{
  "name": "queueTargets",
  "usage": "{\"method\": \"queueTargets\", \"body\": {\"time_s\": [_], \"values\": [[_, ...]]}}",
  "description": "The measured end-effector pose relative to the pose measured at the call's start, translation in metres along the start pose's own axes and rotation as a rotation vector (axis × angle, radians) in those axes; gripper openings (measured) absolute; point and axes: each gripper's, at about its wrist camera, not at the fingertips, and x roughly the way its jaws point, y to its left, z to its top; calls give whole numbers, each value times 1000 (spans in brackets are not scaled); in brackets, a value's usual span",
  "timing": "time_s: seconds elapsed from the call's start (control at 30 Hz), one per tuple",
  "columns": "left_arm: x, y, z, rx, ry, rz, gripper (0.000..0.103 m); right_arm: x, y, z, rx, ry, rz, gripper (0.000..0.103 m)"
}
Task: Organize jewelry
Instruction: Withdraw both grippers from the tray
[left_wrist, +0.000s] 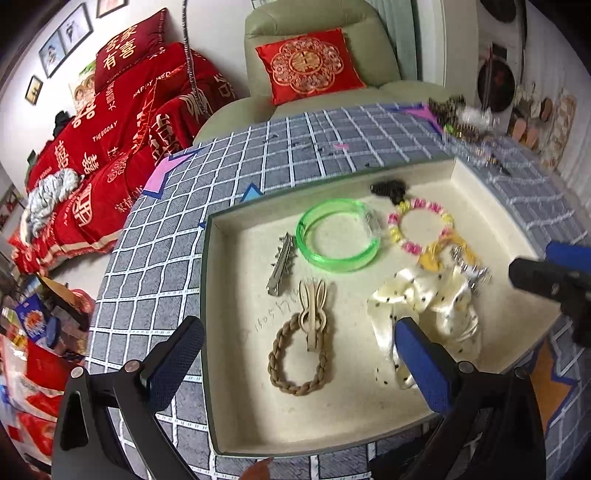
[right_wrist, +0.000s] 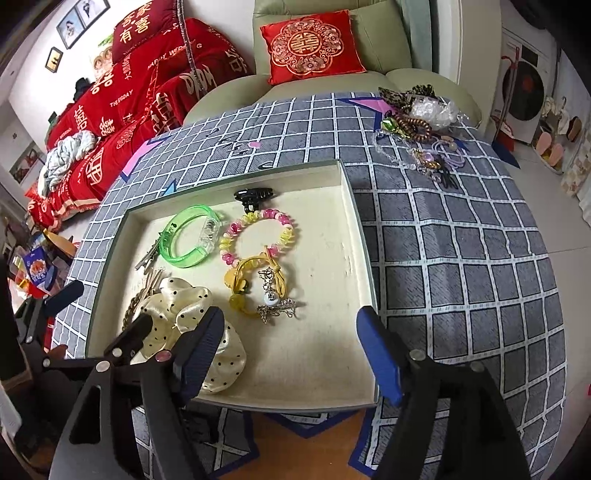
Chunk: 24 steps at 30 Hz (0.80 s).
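A cream tray (left_wrist: 236, 406) (right_wrist: 332, 369) on the checked table holds a green bangle (left_wrist: 338, 236) (right_wrist: 188, 236), a pink and yellow bead bracelet (left_wrist: 419, 227) (right_wrist: 258, 236), a black claw clip (left_wrist: 389, 188) (right_wrist: 255, 194), a silver clip (left_wrist: 280, 264), a braided brown hair tie (left_wrist: 299, 354) with a beige clip (left_wrist: 314, 310), a yellow hair tie (right_wrist: 251, 284), a silver charm (right_wrist: 277, 308) and a cream dotted scrunchie (left_wrist: 432, 306) (right_wrist: 184, 299). My left gripper (left_wrist: 299, 362) is open over the tray's near left. My right gripper (right_wrist: 291, 354) is open and empty over the tray's near edge.
A pile of loose hair ties and jewelry (right_wrist: 424, 122) (left_wrist: 465, 122) lies on the table's far right corner. A green armchair with a red cushion (right_wrist: 310, 44) stands behind the table. A red-covered sofa (left_wrist: 110, 140) is at the left.
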Motion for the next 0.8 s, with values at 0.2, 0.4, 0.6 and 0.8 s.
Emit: {"method": "queueTargets", "body": {"time_s": [0.2,0.4,0.6,0.8], "values": [[6,6,7,-27,26,-45,103,7,2,4,-2,11,-21,81],[7,6,0,-13,22,-19,103,8,-1,5,2,-1,-39,92],[0,7,-3,-12,7,20,103,1,-4,4,12,-34,-30,93],[-10,11,-3,-27,-10,7,103,-3,-2,3,9,-17,-35,93]]}}
